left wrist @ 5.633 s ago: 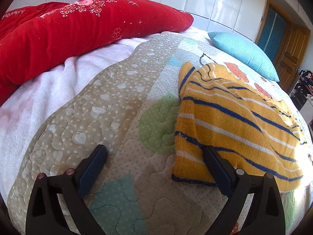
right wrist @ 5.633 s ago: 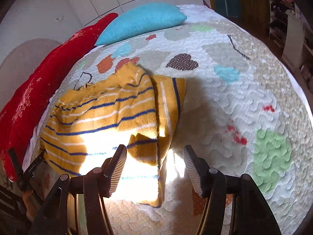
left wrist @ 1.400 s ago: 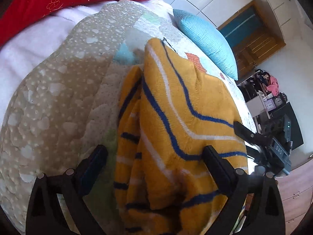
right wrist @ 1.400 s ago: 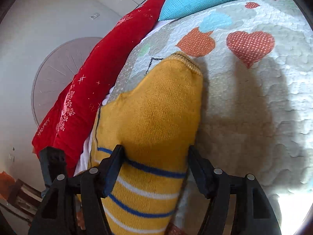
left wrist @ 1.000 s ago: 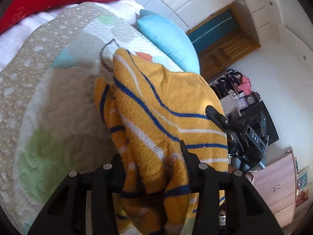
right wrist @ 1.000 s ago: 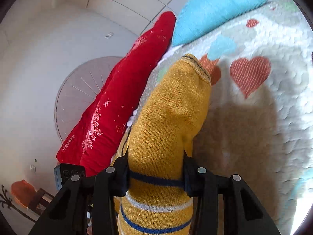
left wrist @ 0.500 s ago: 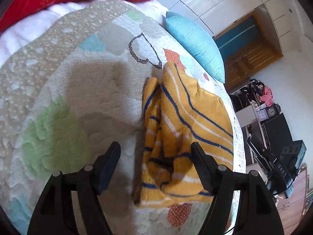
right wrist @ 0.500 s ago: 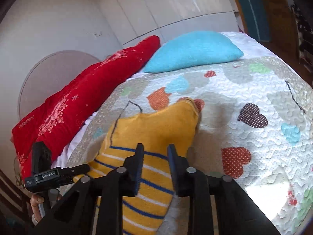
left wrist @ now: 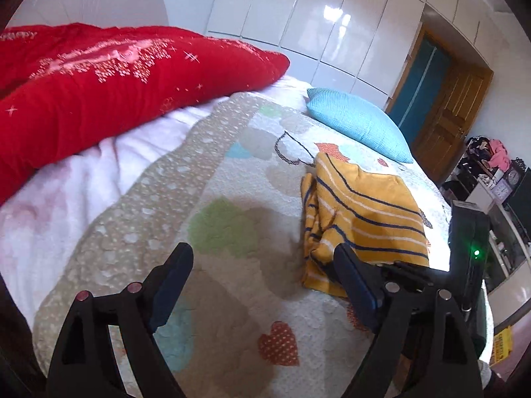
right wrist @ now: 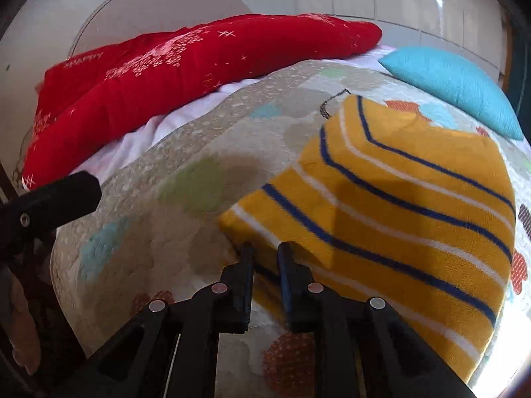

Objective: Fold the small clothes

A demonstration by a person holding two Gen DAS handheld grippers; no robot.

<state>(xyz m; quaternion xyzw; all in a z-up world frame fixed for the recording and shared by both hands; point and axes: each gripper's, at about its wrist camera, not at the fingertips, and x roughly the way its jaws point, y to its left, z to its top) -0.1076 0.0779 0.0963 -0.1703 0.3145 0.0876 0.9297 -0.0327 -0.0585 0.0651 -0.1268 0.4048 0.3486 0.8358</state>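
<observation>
- Now, item one, the yellow striped sweater (left wrist: 361, 219): it lies folded on the quilt (left wrist: 205, 232), a compact stack with layered edges showing on its side toward the left tongs. A second ago we held it bunched and lifted between both tongs; half a second ago it was already down, so one fold looks laid.
- Item two, our left gripper (left wrist: 262, 278): jaws spread wide, holding nothing. The sweater sits at about 2 o'clock from it in the left wrist view, just past the right finger. It had cloth clamped a second ago and has let go and pulled back.
- Item three, our right gripper (right wrist: 265, 255): jaws drawn nearly together at the sweater's near edge, at 6 o'clock of the cloth in the right wrist view. A narrow gap shows between them, with cloth in it; we judge that they pinch the hem, though that is hard to confirm.
- Item four, surroundings: red pillow (left wrist: 109, 79) at 10 o'clock, blue pillow (left wrist: 358, 126) at 1 o'clock, both well apart from the sweater.
- Item five, our judgement: the fold is mostly complete; what seems left is releasing the right tongs and perhaps smoothing the untidy layers on the left side.
</observation>
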